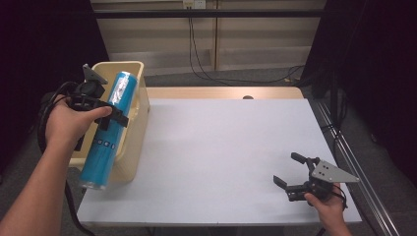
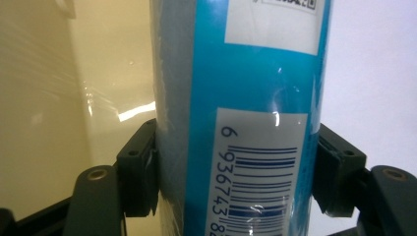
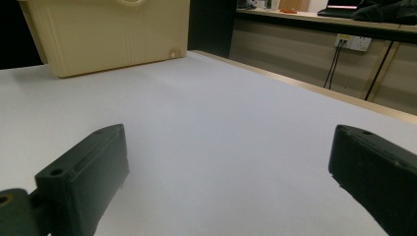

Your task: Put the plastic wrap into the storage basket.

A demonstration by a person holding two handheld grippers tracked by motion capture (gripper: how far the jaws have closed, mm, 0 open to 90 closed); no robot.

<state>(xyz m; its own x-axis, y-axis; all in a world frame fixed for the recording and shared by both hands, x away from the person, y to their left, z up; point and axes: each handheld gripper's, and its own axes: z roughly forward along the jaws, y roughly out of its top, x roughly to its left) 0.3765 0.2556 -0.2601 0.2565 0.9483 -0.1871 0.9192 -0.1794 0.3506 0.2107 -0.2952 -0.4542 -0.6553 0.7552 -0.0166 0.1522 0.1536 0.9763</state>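
My left gripper (image 1: 114,114) clamps the blue cylinder (image 1: 109,128) mid-body, far-left above the beige bin (image 1: 140,105). Its glossy wrap looks slippery; I grip centrally. My right gripper (image 1: 290,172), jaws spread, hovers near-right.

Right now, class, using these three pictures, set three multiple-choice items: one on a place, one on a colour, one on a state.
1. Where is the cream bin?
A. left edge of the table
B. table's middle
C. right edge

2. What colour is the long roll?
A. red
B. blue
C. green

3. How does the right gripper stand?
A. shut on the roll
B. shut on nothing
C. open, holding nothing

Answers: 1 A, the high view shows the bin at the left edge. 2 B, its wrapper is blue with a barcode label. 3 C, its jaws stand apart over bare table, while the left gripper clamps the roll.
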